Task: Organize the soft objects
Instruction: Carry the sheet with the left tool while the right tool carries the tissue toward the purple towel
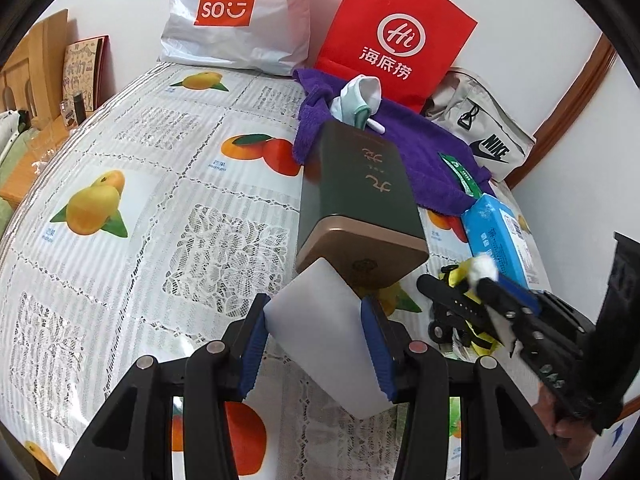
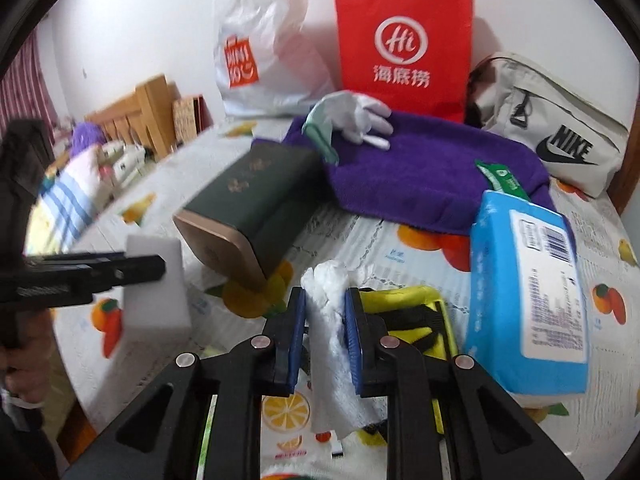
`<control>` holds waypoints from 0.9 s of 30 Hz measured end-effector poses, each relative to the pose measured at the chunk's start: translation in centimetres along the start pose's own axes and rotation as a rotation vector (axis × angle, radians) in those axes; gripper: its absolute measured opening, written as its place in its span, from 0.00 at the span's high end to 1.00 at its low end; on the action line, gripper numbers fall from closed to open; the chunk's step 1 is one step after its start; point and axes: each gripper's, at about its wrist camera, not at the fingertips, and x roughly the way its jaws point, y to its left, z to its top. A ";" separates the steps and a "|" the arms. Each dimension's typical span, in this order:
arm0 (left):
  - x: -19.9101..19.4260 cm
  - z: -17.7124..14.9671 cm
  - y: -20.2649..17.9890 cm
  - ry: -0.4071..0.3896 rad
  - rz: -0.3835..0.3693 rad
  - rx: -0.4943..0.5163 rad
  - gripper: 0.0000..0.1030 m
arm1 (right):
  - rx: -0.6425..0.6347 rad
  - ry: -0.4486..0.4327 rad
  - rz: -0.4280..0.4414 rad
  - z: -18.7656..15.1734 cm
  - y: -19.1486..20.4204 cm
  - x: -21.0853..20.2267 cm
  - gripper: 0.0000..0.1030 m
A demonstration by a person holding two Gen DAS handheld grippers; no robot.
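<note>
My left gripper (image 1: pixel 313 312) is shut on a white sponge block (image 1: pixel 320 320), held above the table next to a dark green tin (image 1: pixel 356 196) that lies on its side. The sponge also shows in the right wrist view (image 2: pixel 158 300). My right gripper (image 2: pixel 326 300) is shut on a crumpled white tissue (image 2: pixel 332 320), above a yellow and black item (image 2: pixel 416 312). A purple towel (image 2: pixel 432 172) lies behind, with a white glove (image 2: pixel 356 114) on it. A blue tissue pack (image 2: pixel 528 296) lies to the right.
A white Miniso bag (image 1: pixel 236 12), a red paper bag (image 1: pixel 396 36) and a beige Nike bag (image 1: pixel 480 128) stand along the back wall. The table has a fruit-print lace cloth (image 1: pixel 140 220). Wooden furniture (image 1: pixel 32 80) stands at far left.
</note>
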 end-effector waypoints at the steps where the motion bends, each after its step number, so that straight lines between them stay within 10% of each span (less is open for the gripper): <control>1: -0.2 -0.1 -0.1 -0.001 0.002 0.002 0.57 | 0.010 -0.012 0.002 -0.1 -0.3 -0.7 0.81; 27: -3.1 -0.3 -4.6 -0.032 0.035 0.032 0.57 | 0.182 -0.002 -0.118 -9.2 -9.1 -8.8 0.81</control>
